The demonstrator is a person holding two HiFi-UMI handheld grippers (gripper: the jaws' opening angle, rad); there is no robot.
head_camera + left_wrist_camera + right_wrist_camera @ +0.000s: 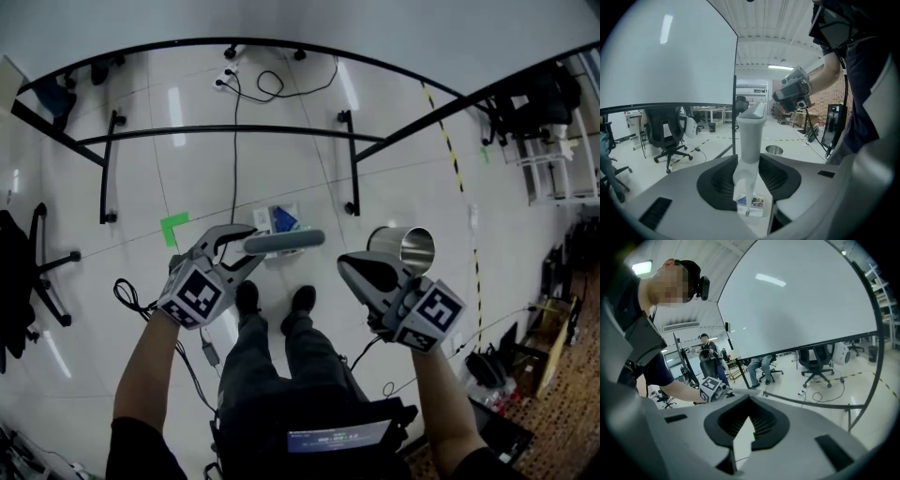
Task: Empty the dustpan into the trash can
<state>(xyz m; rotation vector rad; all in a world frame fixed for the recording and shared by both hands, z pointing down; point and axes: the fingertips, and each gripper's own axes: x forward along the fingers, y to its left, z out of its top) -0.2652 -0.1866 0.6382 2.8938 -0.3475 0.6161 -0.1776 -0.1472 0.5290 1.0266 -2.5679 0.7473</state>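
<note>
Two hand-held grippers are up in front of me, and only one carries anything. The left hand-held gripper point(246, 246) is clamped on the grey handle point(286, 241) of the dustpan point(264, 217). The dustpan hangs above the floor point(187, 169), just ahead of my feet. In its pan I can make out a small blue-and-white box point(750, 205) (whether anything else lies in there I cannot tell). The right hand-held gripper point(345, 262) is clenched tight, with nothing between its jaws.

As I judge it, the coming move turns on one relation. The trash can point(405, 248), a shiny metal cylinder standing open-mouthed on the floor, lies to the right of the dustpan and apart from it. The handle's long axis runs left to right across the head view, with its free end pointing toward the can. The empty right hand-held gripper is the nearer of the two to the can, and it sits between the handle's end and the can's rim. So I would need to carry the pan rightward past it until the pan is over the mouth, then tip.
</note>
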